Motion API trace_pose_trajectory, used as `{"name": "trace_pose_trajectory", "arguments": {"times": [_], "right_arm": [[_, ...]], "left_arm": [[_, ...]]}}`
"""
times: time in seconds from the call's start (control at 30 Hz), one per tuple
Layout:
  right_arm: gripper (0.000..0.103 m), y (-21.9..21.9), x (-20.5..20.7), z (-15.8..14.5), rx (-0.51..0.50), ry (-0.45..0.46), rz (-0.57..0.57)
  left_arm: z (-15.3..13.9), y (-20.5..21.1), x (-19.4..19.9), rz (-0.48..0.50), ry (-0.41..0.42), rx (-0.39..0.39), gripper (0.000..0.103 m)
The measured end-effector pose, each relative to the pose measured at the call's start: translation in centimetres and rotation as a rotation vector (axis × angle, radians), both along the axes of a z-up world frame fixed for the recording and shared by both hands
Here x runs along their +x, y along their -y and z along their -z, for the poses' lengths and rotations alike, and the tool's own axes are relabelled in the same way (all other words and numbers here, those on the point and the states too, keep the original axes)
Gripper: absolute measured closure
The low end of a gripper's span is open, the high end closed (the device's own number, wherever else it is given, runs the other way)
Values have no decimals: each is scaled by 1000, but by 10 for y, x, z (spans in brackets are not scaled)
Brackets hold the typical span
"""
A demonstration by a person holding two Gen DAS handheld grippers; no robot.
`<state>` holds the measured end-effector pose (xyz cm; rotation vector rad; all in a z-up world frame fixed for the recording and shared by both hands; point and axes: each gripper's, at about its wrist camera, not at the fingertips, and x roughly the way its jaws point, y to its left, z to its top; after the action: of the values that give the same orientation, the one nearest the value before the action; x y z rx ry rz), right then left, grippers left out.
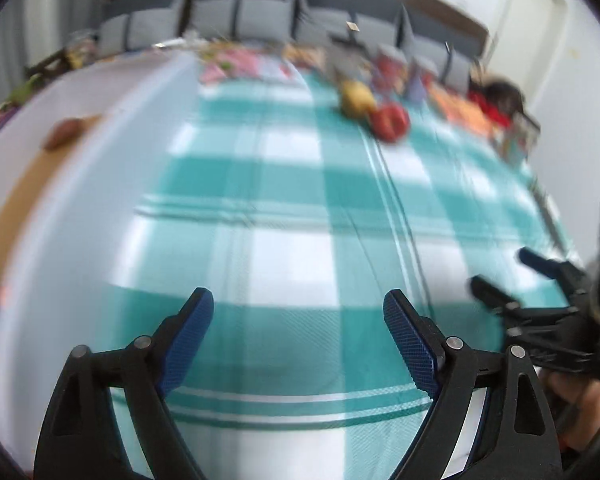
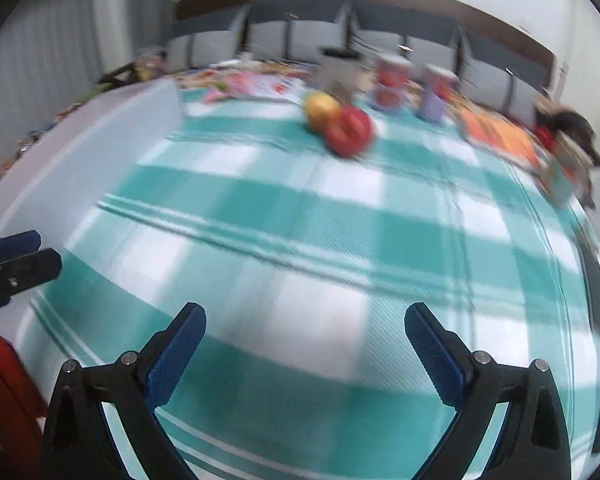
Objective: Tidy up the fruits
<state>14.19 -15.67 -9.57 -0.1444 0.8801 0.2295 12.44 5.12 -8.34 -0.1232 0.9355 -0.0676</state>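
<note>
Fruit sits at the far end of the table: a yellow fruit [image 2: 320, 110] and a red fruit [image 2: 348, 130] touching it on the near right, both on the teal checked cloth [image 2: 300, 240]. Both views are blurred, so the kinds are hard to name; the red one looks like an apple or tomato, glossy and round, and the yellow one is rounder with a reddish blush.

Behind them stand jars [image 2: 392, 80] and other clutter along the back edge, so the two fruits are the nearest loose items and the likely first picks.

The left gripper [image 1: 298, 312] hovers low over bare cloth with its jaws spread wide and nothing between them. The right gripper [image 2: 305, 324] does the same, jaws wide and empty, and it also shows at the right edge of the left view. Both are well apart from the fruit, probably held open and level so either can reach forward and close on a fruit without resetting.

A pale board or tray [image 1: 60, 184] lies along the left side, with a small brown item [image 1: 64, 132] near it; this may be where fruit is meant to go.
</note>
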Motion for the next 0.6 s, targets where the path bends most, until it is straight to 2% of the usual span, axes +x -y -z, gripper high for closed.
{"name": "trace_pose_trajectory", "arguments": {"times": [0.1,0.2,0.27,0.37,0.43,0.6], "right_arm": [[4,42,-9,21,5,-10,82],[4,65,-9,37,20,-13,135],[4,68,-6,42,37,-22,155],[4,68,-1,49,43,-35,167],[4,65,-1,53,21,-39,170],[0,61,1,56,1,-52,168]], "left_arm": [[22,27,7,25,-8,52,15],[36,41,19,29,8,108,15],[43,44,23,17,16,135,15],[57,43,28,-7,-14,142,13],[59,40,25,-21,20,138,10],[59,42,27,-23,20,142,7]]}}
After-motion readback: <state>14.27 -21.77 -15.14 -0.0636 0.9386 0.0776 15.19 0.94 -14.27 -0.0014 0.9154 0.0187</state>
